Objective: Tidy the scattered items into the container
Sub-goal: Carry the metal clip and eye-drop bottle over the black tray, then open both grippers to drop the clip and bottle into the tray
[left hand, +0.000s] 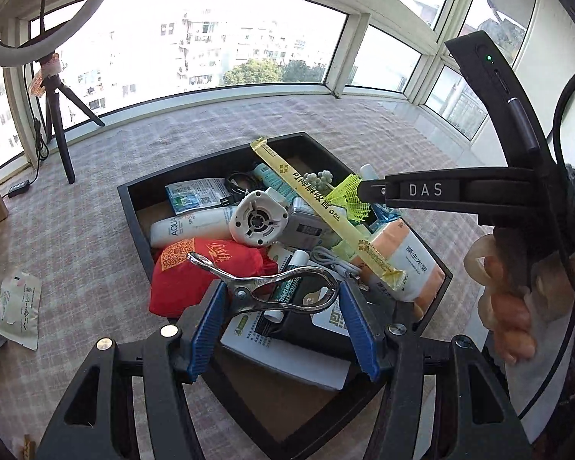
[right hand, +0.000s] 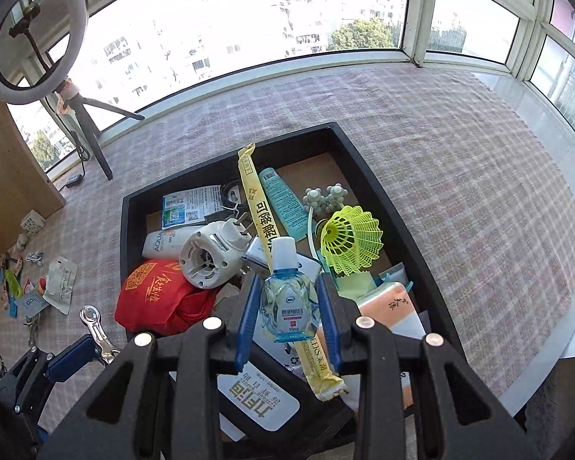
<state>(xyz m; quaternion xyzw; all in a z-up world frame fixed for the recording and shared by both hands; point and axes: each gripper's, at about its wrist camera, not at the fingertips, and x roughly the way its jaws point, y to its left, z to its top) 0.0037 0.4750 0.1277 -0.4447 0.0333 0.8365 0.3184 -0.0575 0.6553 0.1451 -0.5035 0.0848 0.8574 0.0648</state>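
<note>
A black tray [left hand: 134, 207] [right hand: 368, 168] on the checked cloth holds several items: a red pouch [left hand: 195, 268] [right hand: 153, 295], a white round fan [left hand: 257, 222] [right hand: 207, 260], a long yellow packet [left hand: 326, 207] [right hand: 260, 214] and a yellow-green shuttlecock [right hand: 349, 241]. My left gripper [left hand: 280, 299] is shut on a metal clip [left hand: 272, 287] over the tray's near edge; the clip also shows in the right wrist view [right hand: 96, 329]. My right gripper [right hand: 289, 306] is shut on a small clear blue eye-drop bottle [right hand: 287, 299] above the tray.
Loose packets and small items lie on the cloth at the left [left hand: 19, 306] [right hand: 57, 287]. A ring light on a tripod [left hand: 57, 115] [right hand: 84, 126] stands at the far left by the window. A wooden box [right hand: 7, 168] sits at the left edge.
</note>
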